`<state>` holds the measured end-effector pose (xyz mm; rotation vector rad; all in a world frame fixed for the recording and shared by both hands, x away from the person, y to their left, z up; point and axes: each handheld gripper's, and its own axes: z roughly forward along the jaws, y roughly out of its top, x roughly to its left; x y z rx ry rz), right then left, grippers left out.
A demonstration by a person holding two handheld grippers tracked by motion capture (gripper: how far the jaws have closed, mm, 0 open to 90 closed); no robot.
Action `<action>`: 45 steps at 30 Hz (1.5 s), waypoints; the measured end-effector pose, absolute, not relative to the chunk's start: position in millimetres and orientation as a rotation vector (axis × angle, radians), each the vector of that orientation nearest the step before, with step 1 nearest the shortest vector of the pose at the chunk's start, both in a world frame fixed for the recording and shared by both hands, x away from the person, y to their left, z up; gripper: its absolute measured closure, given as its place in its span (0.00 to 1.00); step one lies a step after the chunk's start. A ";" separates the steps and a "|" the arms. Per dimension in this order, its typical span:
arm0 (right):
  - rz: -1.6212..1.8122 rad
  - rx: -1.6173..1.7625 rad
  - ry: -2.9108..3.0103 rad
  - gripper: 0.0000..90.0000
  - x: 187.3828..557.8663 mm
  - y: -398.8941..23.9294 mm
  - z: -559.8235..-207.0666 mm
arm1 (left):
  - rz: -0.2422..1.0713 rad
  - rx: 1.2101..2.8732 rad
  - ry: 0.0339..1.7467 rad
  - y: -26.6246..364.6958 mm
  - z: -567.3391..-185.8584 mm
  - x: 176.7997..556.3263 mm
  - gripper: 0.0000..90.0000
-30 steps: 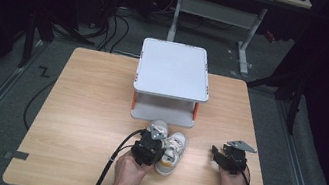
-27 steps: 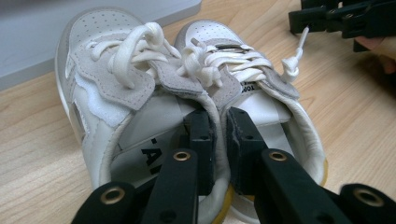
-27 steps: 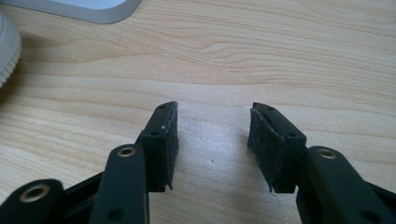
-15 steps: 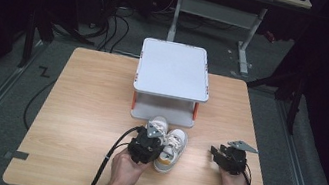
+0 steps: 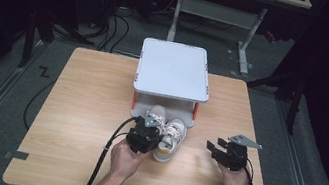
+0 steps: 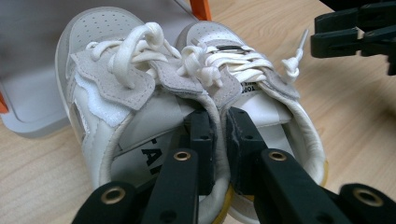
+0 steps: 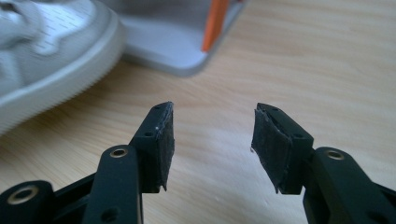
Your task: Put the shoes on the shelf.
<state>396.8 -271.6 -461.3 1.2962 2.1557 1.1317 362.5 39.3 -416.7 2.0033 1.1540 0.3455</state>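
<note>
A: As the left tool [image 5: 150, 131] pinches the two inner collars of a pair of small white sneakers [image 5: 168, 136] together, one pad sits inside each shoe and both walls are squeezed between them, as the left gripper view shows.

B: And where do the shoes stand?

A: On the wooden tabletop [image 5: 85, 99], toes pointing away from the person, just in front of a grey two-tier stand [image 5: 173, 68] with orange posts. The toe of the left shoe reaches the stand's lower shelf.

B: The laces?

A: Thick cream laces [image 6: 140, 44], knotted loosely over grey suede panels. One knotted lace end [image 6: 292, 65] on the right shoe sticks up and out to the side. The soles are yellowish at the heel.

B: What of the other hand?

A: The right tool [image 5: 214, 149] is near the shoes on their right, apart from them and from the stand. Its jaws stand apart with nothing between them, and they have just been opening wider. In the right gripper view bare wood shows through the gap, with a blurred sneaker toe [image 7: 51, 51] and a corner of the stand's base [image 7: 187, 42] beyond.

B: Does it show in the left gripper view?

A: Yes, at the upper right edge, close to the stray lace end but not touching it.
</note>
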 end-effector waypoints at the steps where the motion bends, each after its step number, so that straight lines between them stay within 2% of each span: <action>1: 1.137 1.286 2.160 0.54 397.6 -270.1 -458.4 | 0.350 2.002 1.156 39.0 -416.5 364.6 0.91; 14: 1.316 1.116 2.170 0.66 408.1 -246.4 -409.6 | 0.402 1.982 1.179 37.2 -412.5 393.0 0.91; 21: 1.371 1.067 2.155 0.66 416.9 -236.4 -380.0 | 0.430 1.987 1.189 35.8 -413.1 408.0 0.91; 27: 1.369 1.037 2.154 0.70 430.1 -222.8 -361.8 | 0.436 1.971 1.207 35.6 -416.1 419.1 0.91; 45: 1.314 1.041 2.119 0.65 482.5 -172.4 -347.3 | 0.487 1.929 1.280 36.6 -431.8 447.2 0.91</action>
